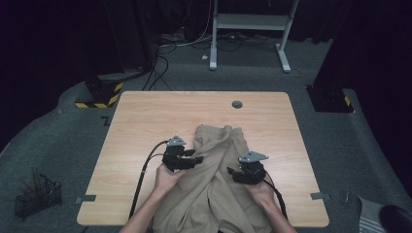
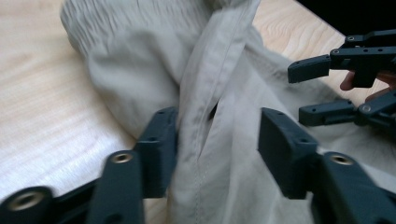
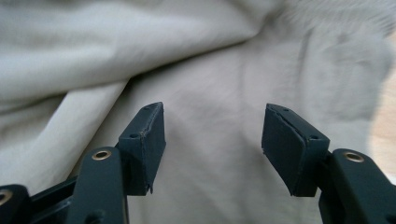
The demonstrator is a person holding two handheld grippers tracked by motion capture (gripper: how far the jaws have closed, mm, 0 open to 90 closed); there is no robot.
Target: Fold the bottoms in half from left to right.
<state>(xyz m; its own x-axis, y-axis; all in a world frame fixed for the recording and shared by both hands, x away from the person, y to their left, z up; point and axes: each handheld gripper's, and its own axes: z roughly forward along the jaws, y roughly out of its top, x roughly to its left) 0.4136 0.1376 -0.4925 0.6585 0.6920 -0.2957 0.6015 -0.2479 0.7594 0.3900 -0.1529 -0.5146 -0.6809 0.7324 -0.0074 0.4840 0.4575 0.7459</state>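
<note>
Folding the beige trousers: early stage

The trousers (image 1: 218, 179) lie rumpled in the lower middle of the high view, hanging over the near edge of the table (image 1: 145, 116), one leg crossed over the other, no neat fold yet. The left gripper (image 2: 217, 135) has its jaws parted around a raised fabric ridge, only one pad touching it, not clamped. The right gripper (image 3: 212, 140) hovers wide open over flat cloth, holding nothing. Smoothing and folding seem still to come.
</note>
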